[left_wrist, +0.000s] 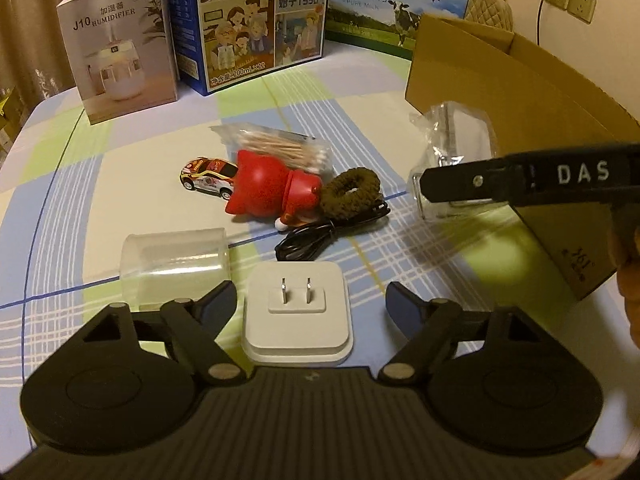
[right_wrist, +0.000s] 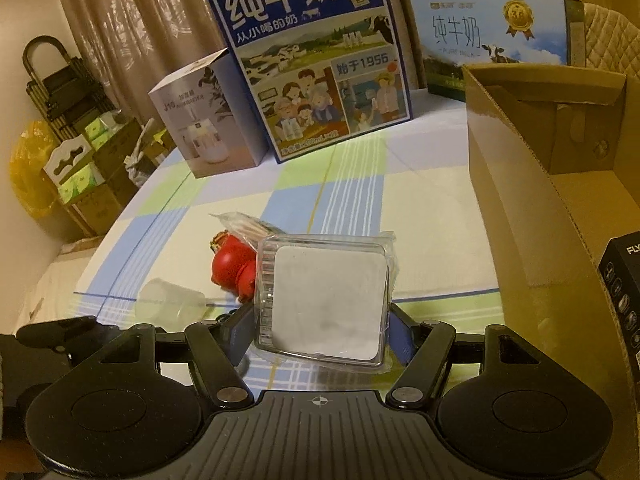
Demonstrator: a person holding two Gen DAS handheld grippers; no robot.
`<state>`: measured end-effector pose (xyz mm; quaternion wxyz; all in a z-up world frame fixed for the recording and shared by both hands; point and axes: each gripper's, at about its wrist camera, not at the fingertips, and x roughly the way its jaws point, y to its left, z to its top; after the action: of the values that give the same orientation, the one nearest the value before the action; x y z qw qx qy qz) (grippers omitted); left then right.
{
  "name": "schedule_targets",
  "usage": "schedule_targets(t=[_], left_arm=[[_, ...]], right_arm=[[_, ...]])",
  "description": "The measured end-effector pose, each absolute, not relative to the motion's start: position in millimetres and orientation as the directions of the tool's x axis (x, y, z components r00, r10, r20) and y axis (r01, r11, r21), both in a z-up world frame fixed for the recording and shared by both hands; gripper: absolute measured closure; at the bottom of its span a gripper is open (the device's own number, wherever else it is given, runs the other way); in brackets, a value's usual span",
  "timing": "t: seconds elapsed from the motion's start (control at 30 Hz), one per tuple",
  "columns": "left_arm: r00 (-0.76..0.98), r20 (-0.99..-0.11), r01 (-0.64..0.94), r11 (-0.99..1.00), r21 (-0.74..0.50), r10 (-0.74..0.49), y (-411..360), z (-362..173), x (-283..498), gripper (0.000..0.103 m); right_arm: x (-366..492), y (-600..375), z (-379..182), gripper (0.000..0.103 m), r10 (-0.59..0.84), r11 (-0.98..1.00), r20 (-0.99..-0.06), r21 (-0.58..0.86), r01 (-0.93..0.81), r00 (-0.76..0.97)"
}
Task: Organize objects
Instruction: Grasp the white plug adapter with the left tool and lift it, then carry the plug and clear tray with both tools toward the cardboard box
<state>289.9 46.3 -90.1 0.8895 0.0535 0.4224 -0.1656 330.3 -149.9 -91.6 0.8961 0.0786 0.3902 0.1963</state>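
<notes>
Your left gripper (left_wrist: 310, 300) is spread wide, with the white plug adapter (left_wrist: 297, 314) lying prongs-up squarely between the fingers, neither pad touching it. Your right gripper (right_wrist: 320, 330) is pinching the clear plastic packet (right_wrist: 324, 300), one pad on each side, its flat face toward the camera. Beyond and to the right of those fingers stands the open cardboard box (right_wrist: 520, 200), so the right hand looks nearer the drop.

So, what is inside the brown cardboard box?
In the cardboard box only a black carton shows at its right edge; the near wall hides most of the floor.
</notes>
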Motion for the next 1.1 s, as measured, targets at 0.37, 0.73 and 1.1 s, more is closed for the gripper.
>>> schedule_targets(t=[0.37, 0.73, 1.1], left_arm=[[0.582, -0.783, 0.329, 0.944, -0.019, -0.218, 43.2, -97.7, 295.8, 0.045], [0.591, -0.782, 0.296, 0.955, -0.019, -0.199, 45.0, -96.2, 298.2, 0.053], [0.572, -0.802, 0.299, 0.954, 0.005, -0.174, 38.9, -109.2, 304.3, 0.04]], right_arm=[[329.1, -149.7, -87.5, 0.038, 0.424, 0.906, -0.664, 0.298, -0.302, 0.617], [326.6, -143.3, -87.0, 0.038, 0.395, 0.916, -0.68, 0.244, -0.317, 0.618], [327.2, -145.1, -84.9, 0.038, 0.392, 0.918, -0.675, 0.248, -0.308, 0.625]])
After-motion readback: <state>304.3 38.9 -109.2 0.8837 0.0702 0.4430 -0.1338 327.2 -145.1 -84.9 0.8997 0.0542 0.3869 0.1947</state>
